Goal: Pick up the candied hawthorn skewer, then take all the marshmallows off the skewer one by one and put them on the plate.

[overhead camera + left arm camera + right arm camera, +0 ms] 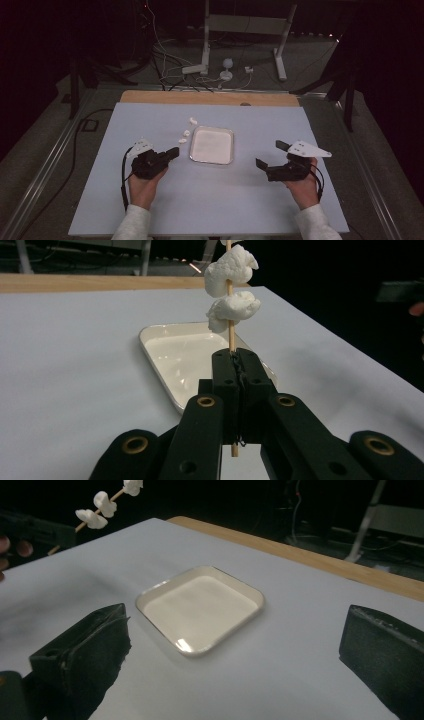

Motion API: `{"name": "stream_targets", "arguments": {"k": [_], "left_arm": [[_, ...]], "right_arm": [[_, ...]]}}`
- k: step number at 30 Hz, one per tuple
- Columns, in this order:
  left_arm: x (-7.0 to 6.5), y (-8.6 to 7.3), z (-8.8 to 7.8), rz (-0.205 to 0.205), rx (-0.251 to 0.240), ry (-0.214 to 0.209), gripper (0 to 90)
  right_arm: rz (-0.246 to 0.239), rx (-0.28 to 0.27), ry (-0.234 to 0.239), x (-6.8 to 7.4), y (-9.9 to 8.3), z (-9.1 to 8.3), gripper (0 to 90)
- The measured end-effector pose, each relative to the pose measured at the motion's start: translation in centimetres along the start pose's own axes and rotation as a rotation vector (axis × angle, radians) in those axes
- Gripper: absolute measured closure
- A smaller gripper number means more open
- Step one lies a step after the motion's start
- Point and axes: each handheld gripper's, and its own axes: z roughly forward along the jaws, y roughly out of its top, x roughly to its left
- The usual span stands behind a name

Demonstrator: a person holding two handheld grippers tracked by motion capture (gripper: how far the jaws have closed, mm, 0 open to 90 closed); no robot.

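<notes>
We hold our left gripper (pixel 172 152) over the left part of the desk (pixel 210 200), just left of the white tray (pixel 230 135), and its jaws are pressed together on a thin wooden skewer (pixel 231 342). In the left gripper view the skewer rises straight up from between the closed jaws, with its lower end poking out beneath them, and two white marshmallow pieces (pixel 232 310) are threaded on it, one above the other. From the right gripper view we count three white pieces along the skewer, which slants up and to the right, above the desk and well apart from the tray. In the high view those pieces appear as small white lumps just left of the tray's far corner.

Our right gripper (pixel 270 155) hangs over the right part of the desk, well right of the tray, its jaws spread wide with nothing between them. In its own view the tray sits flat on the pale blue surface between the two black jaws, farther off, and looks bare and glossy inside
</notes>
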Motion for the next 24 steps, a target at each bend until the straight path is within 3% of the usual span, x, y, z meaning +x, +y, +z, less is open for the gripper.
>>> {"name": "stream_targets", "arguments": {"k": [12, 24], "left_arm": [[-0.4, -0.2, 0.5, 0.055, 0.005, -0.050, 89.9], [-1.0, -0.4, 0.9, 0.086, -0.009, -0.087, 89.9]], "right_arm": [[0.051, 0.008, 0.126, 1.0, 3.8, 5.2, 0.0], [0.096, 0.023, 0.233, 2.8, 6.0, 9.6, 0.5]]}}
